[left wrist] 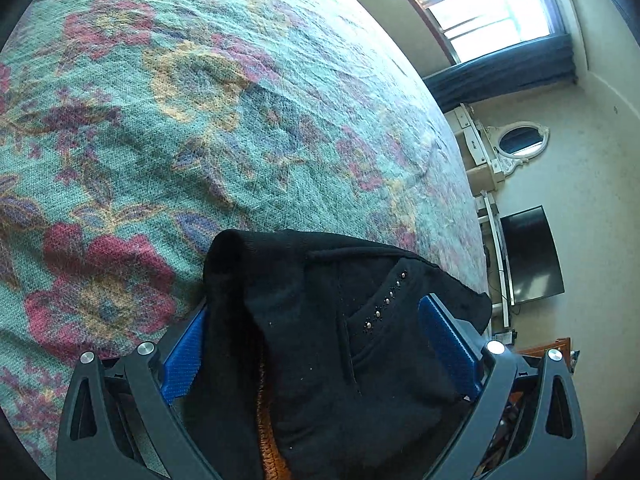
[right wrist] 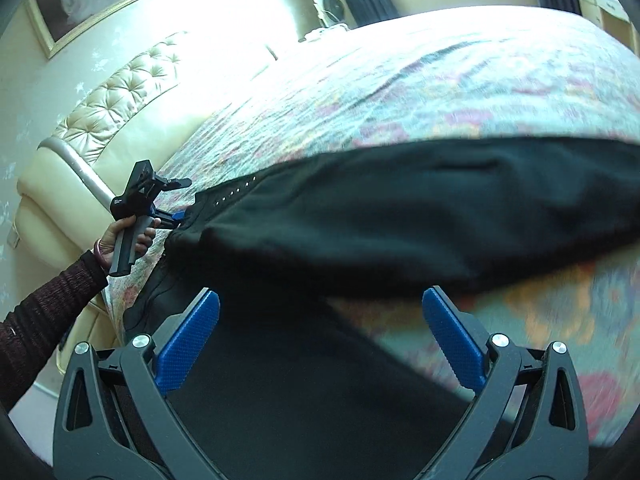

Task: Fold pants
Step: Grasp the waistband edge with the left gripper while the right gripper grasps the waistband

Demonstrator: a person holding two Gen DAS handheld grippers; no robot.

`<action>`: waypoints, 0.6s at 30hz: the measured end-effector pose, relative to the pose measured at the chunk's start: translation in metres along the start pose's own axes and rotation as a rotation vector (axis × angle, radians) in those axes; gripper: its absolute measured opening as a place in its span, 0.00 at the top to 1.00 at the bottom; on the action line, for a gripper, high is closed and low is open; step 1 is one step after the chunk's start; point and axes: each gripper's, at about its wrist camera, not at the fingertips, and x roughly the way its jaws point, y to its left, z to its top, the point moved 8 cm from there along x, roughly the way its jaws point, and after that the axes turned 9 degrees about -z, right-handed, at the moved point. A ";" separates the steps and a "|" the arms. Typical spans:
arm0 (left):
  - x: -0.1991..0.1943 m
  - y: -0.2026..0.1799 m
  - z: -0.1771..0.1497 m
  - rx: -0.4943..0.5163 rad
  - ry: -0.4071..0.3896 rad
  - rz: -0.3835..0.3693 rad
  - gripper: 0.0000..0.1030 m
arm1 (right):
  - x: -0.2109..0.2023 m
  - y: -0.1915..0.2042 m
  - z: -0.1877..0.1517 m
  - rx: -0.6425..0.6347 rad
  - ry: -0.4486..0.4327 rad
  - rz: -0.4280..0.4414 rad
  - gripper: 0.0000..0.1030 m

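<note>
Black, soft pants (left wrist: 320, 340) heaped between the left tongs' (left wrist: 316, 344) spread jaws, apparently ungripped. Right tongs (right wrist: 320, 332) released above a limp leg (right wrist: 420, 216). Best pinched at waistband or hems; likely light, floppy. Beyond, floral bedspread (left wrist: 200, 120).

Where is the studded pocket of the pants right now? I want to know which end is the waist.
In the left wrist view the studded pocket lies between the left hand-held gripper fingers, draped over the floral bedspread.
</note>
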 end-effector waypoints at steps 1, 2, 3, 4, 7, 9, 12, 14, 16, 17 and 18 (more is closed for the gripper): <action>0.003 -0.003 -0.001 0.024 0.000 0.013 0.09 | 0.006 -0.007 0.018 -0.049 -0.007 -0.011 0.02; 0.007 -0.003 -0.001 0.049 0.004 0.044 0.17 | 0.016 -0.013 0.033 -0.105 0.004 -0.025 0.02; 0.011 -0.001 -0.002 0.086 0.014 0.105 0.47 | 0.027 -0.019 0.046 -0.164 0.027 -0.039 0.02; 0.013 0.006 -0.002 0.108 0.021 0.181 0.71 | 0.041 -0.027 0.059 -0.230 0.048 -0.086 0.02; 0.011 0.020 0.002 0.090 0.018 0.202 0.81 | 0.083 -0.043 0.086 -0.385 0.140 -0.153 0.02; 0.008 0.024 0.003 0.075 0.018 0.184 0.81 | 0.110 -0.056 0.098 -0.448 0.200 -0.208 0.07; 0.006 0.027 0.004 0.054 0.018 0.167 0.81 | 0.144 -0.068 0.105 -0.522 0.275 -0.235 0.08; 0.007 0.026 0.004 0.041 0.017 0.160 0.80 | 0.163 -0.071 0.101 -0.570 0.326 -0.251 0.11; 0.006 0.027 0.005 0.039 0.020 0.157 0.80 | 0.177 -0.069 0.092 -0.579 0.397 -0.218 0.29; 0.006 0.026 0.005 0.048 0.022 0.163 0.80 | 0.177 -0.069 0.092 -0.561 0.404 -0.212 0.40; 0.006 0.024 0.005 0.059 0.019 0.172 0.82 | 0.175 -0.065 0.092 -0.551 0.410 -0.196 0.61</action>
